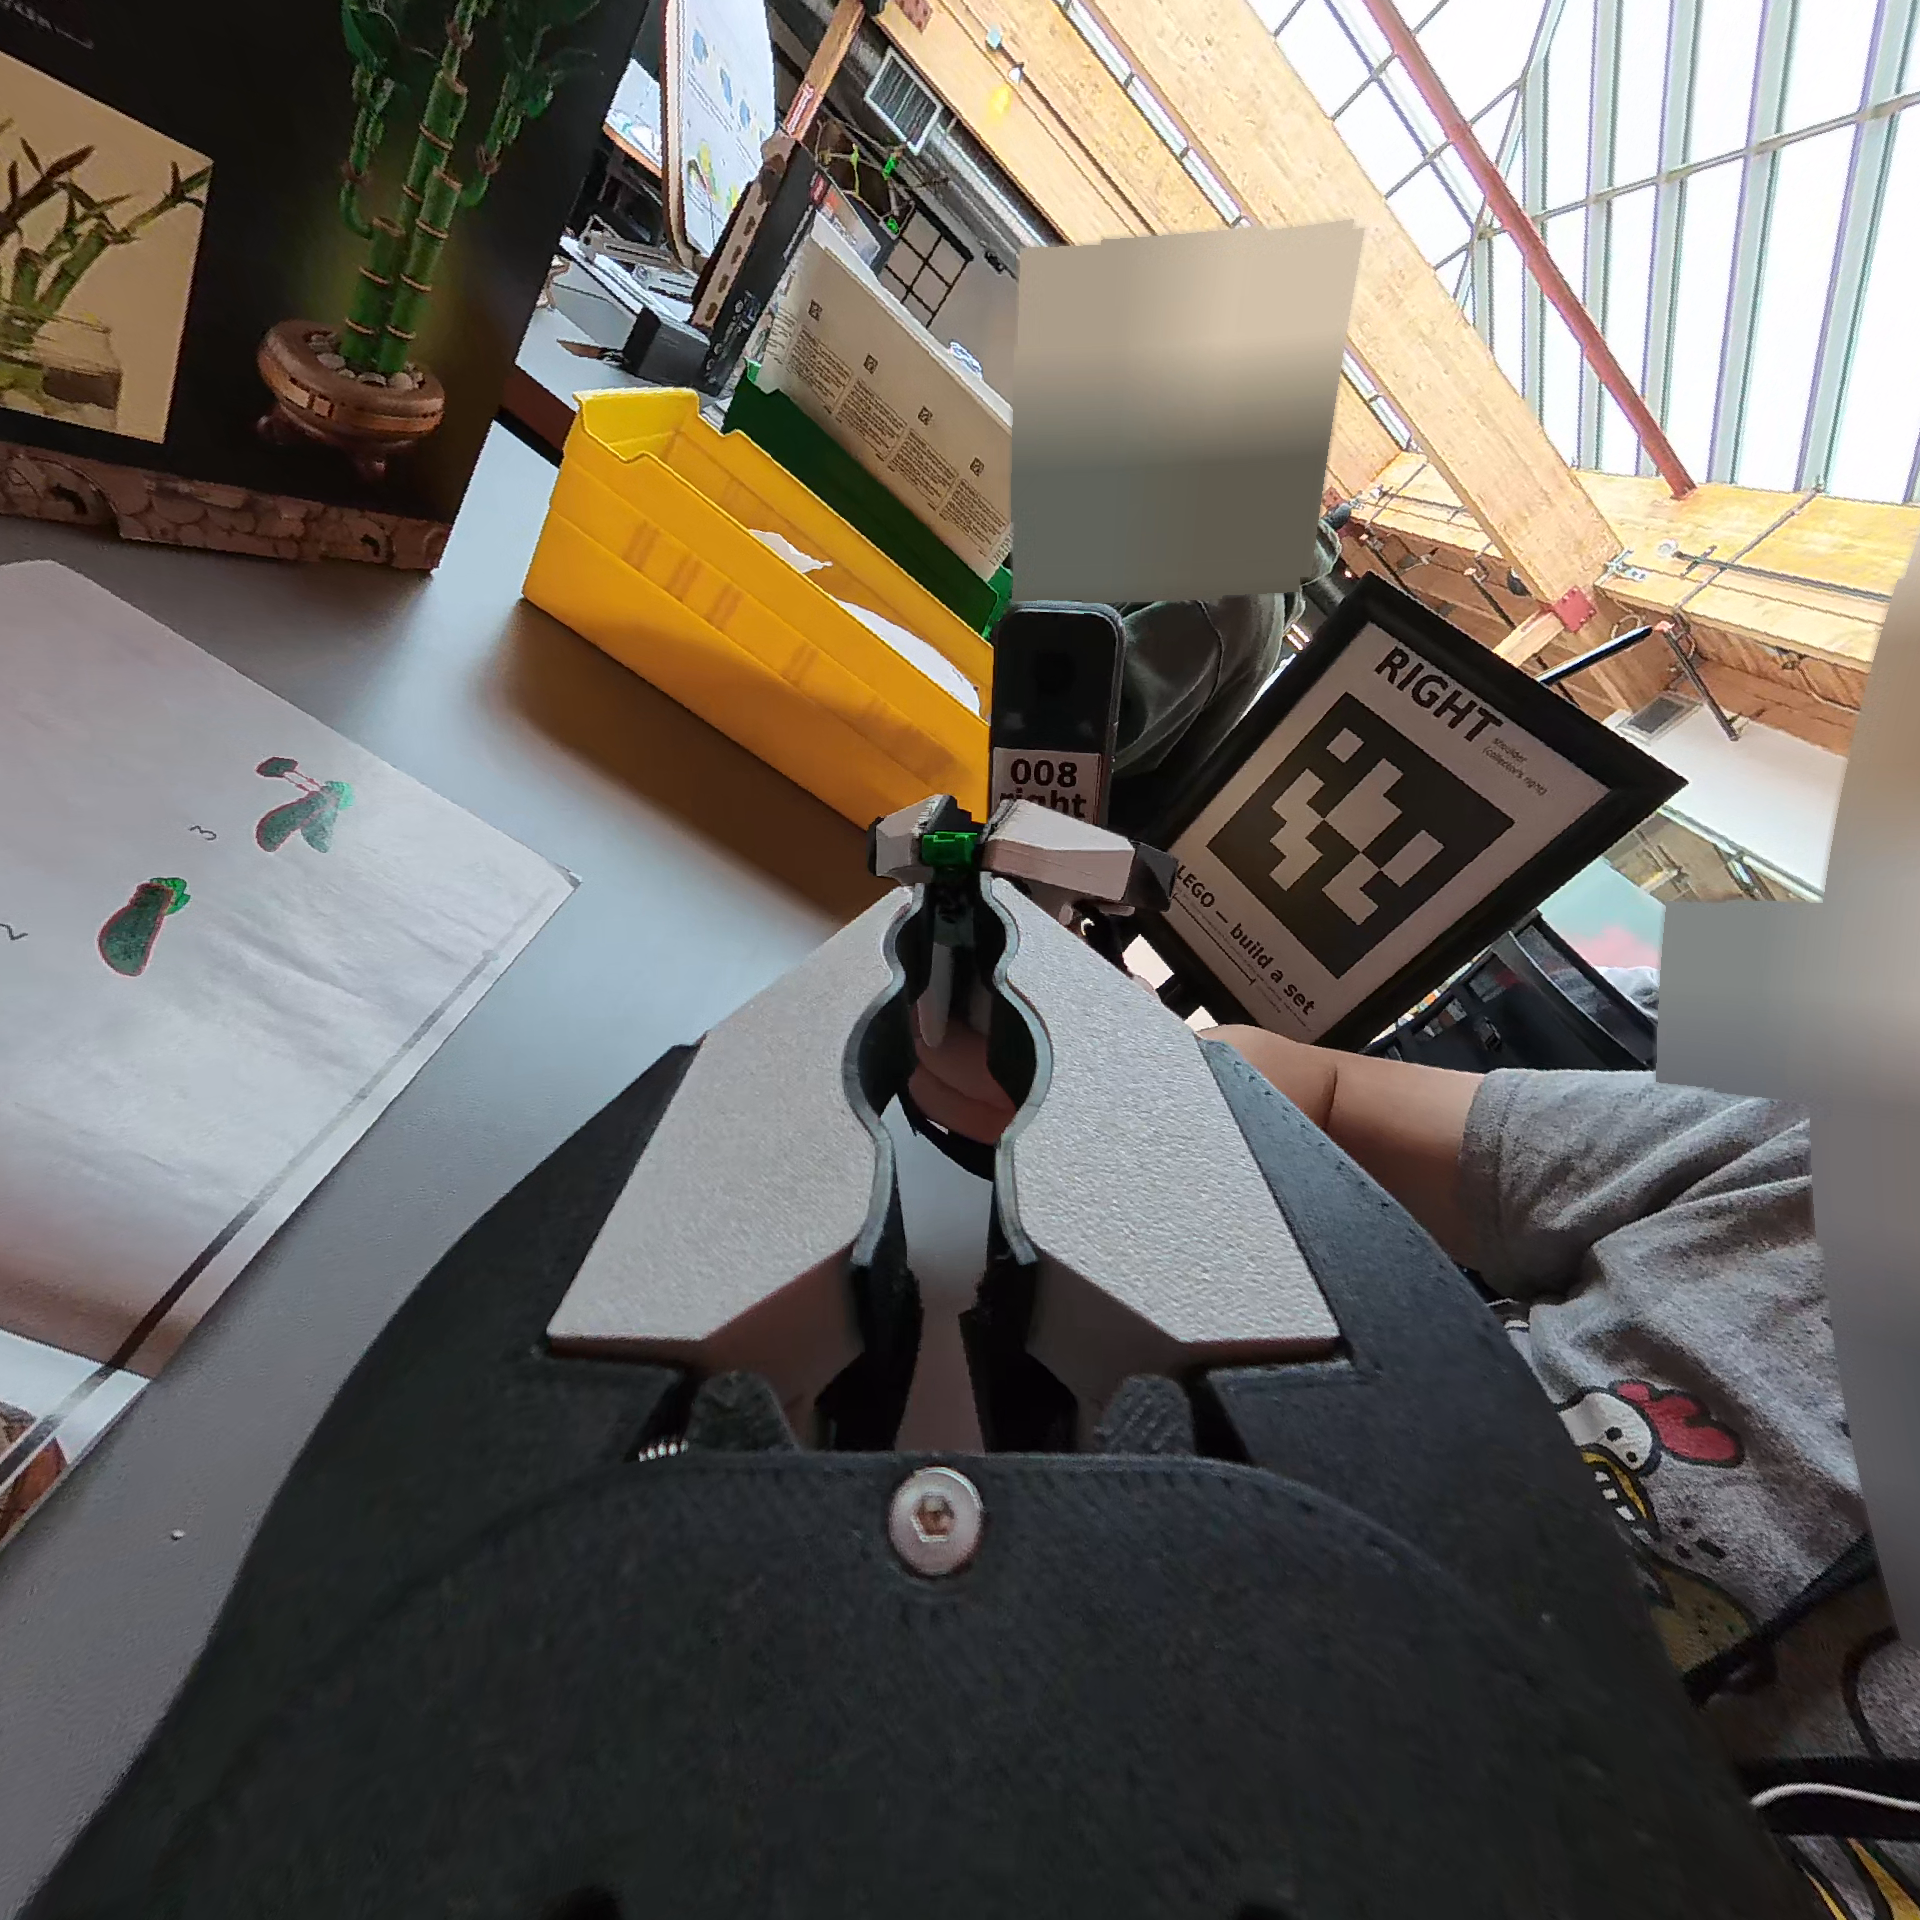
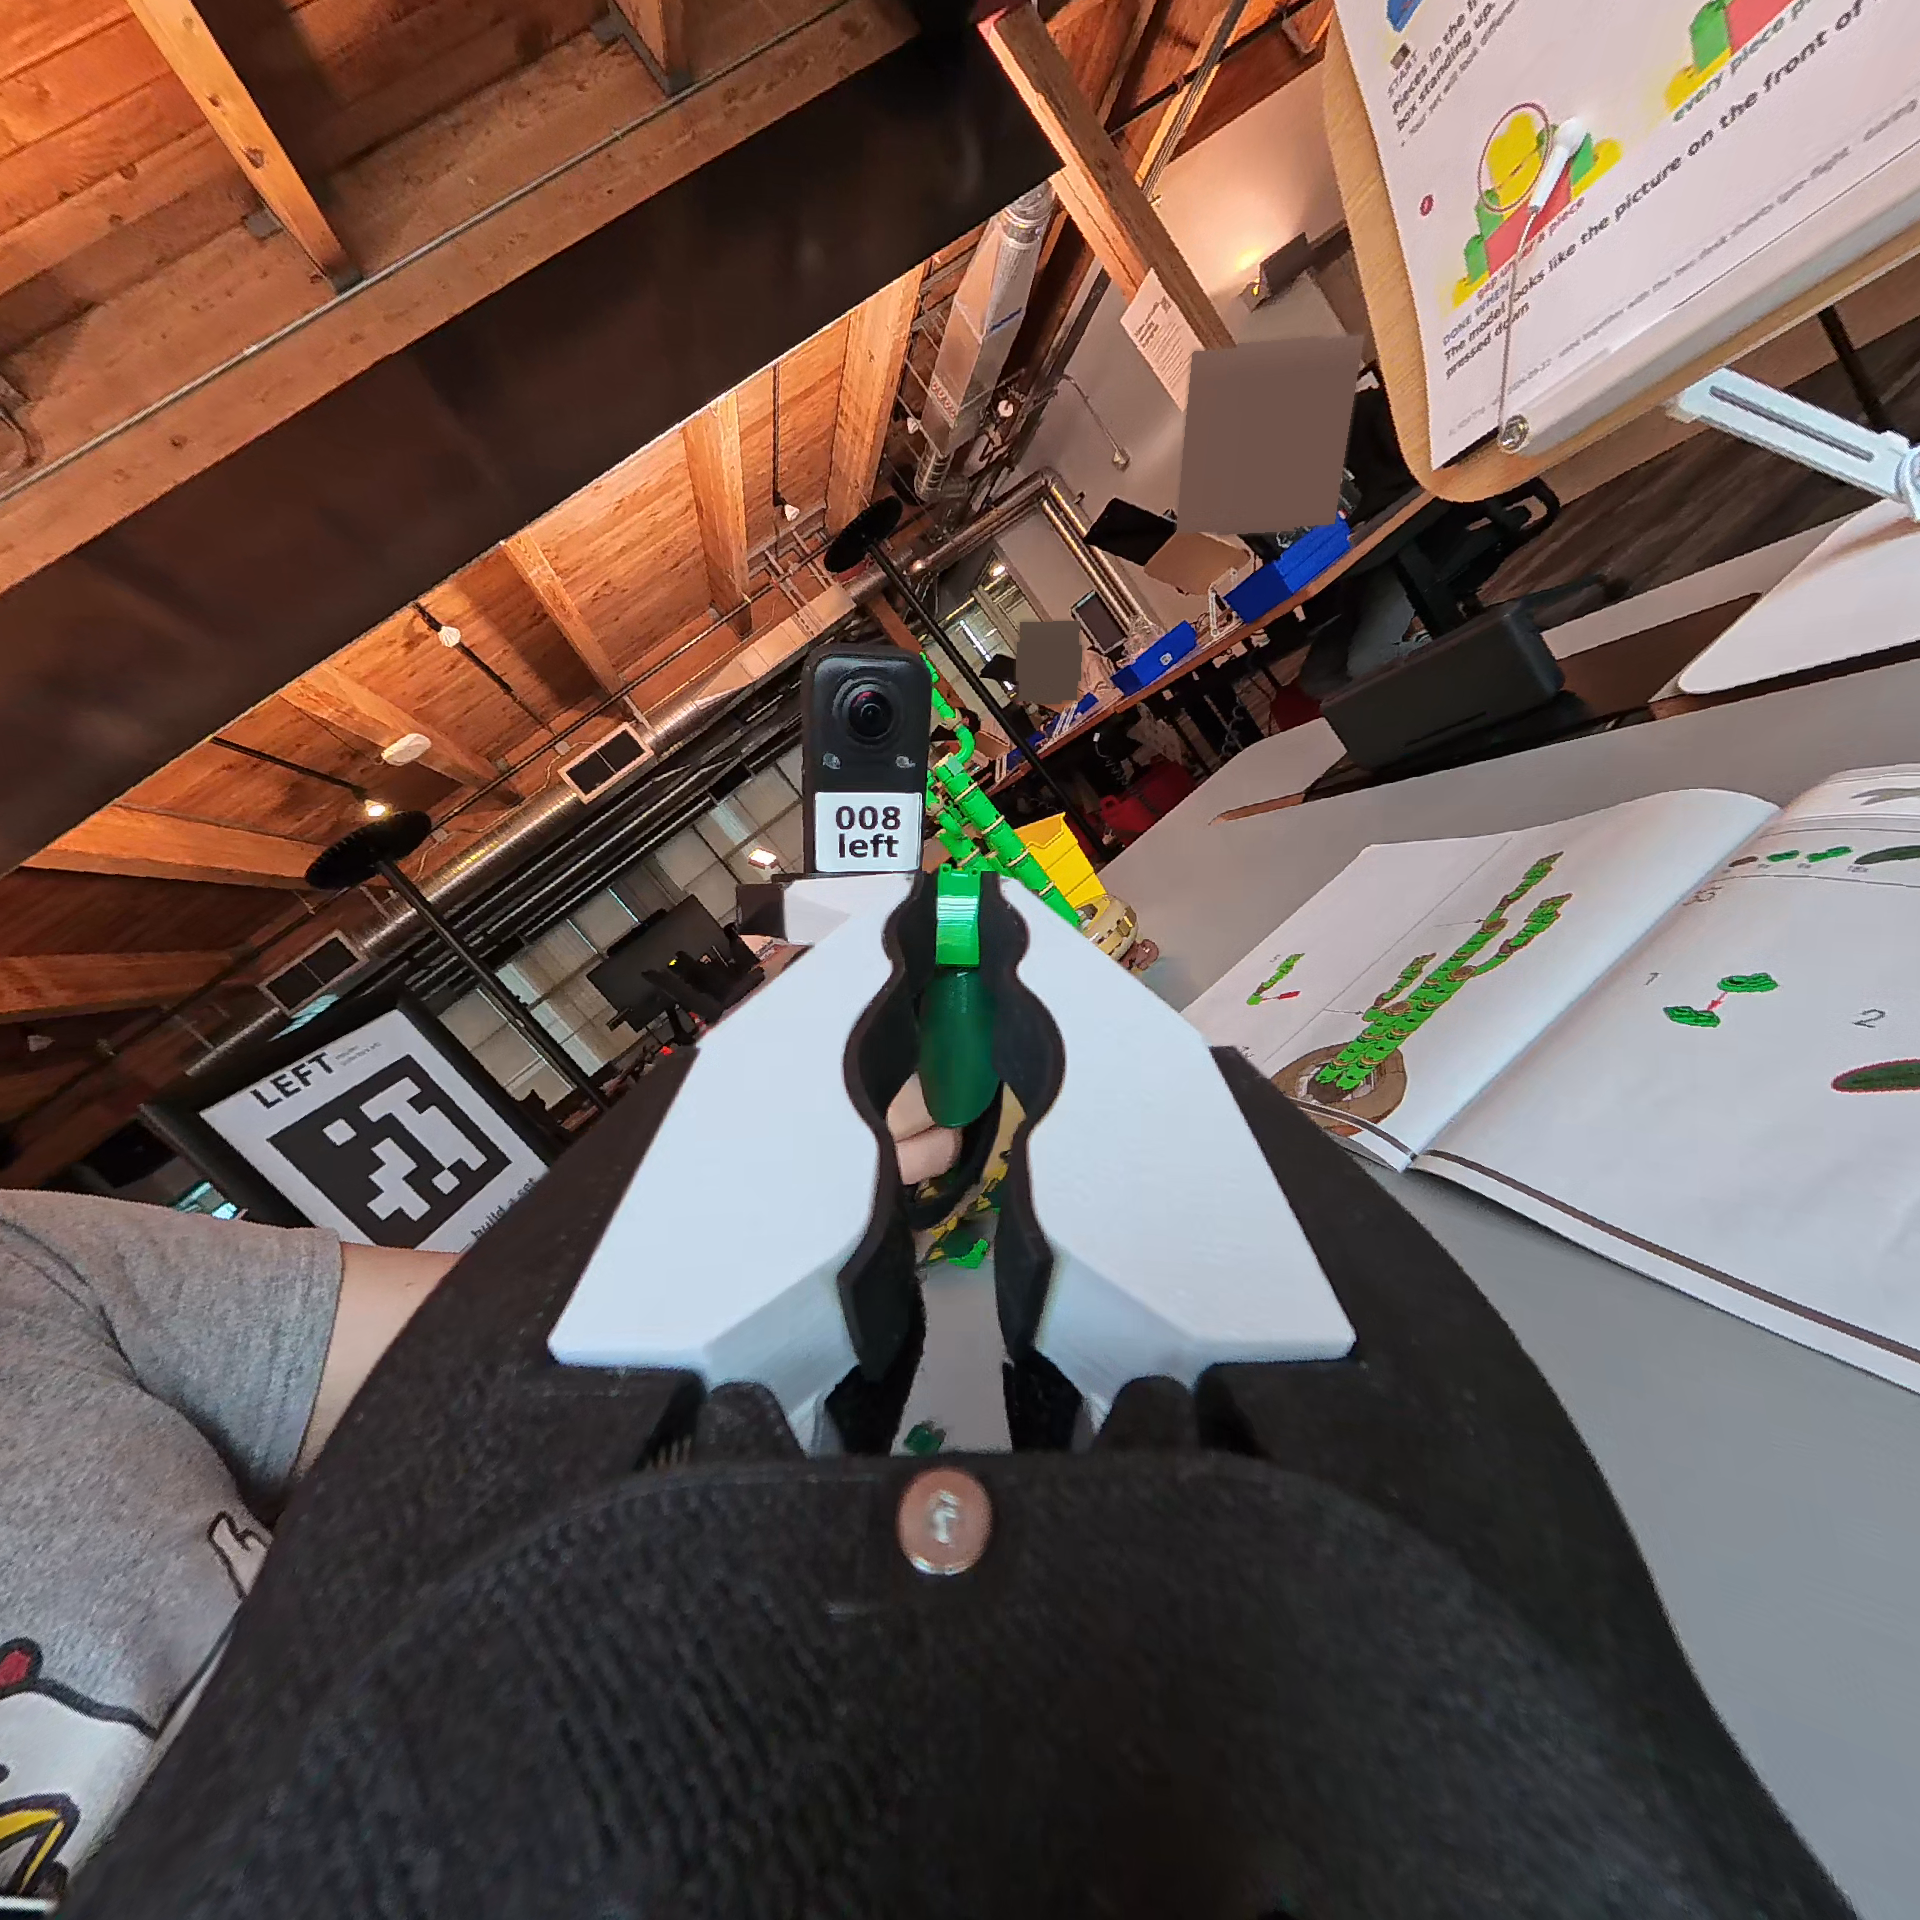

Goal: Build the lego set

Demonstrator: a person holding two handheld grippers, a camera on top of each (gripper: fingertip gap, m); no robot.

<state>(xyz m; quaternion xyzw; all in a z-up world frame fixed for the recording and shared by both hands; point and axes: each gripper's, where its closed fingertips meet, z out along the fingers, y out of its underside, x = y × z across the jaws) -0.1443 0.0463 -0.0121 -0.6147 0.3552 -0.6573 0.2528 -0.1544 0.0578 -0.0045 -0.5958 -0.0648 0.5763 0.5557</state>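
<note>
My right gripper (image 2: pixel 956 904) is shut on a dark green leaf piece (image 2: pixel 956 1049) with a bright green clip (image 2: pixel 956 925) at its tip, held above the table. My left gripper (image 1: pixel 951 896) faces it tip to tip, its jaws almost closed on the small green piece (image 1: pixel 948 847) where the two grippers meet. In the left wrist view the right gripper's fingers (image 1: pixel 1049 857) lie crosswise just beyond my tips. The left gripper's camera (image 2: pixel 868 748) shows straight ahead in the right wrist view. The green bamboo model (image 2: pixel 987 821) stands behind it, partly hidden.
An open instruction booklet (image 1: pixel 208 987) lies on the grey table, also in the right wrist view (image 2: pixel 1558 1039). A yellow bin (image 1: pixel 748 623) and the set's box (image 1: pixel 260 260) stand behind. Loose green pieces (image 2: pixel 961 1252) lie below. A person's arm (image 1: pixel 1382 1091) is close. My two grippers' fingertips are within a few centimetres of each other.
</note>
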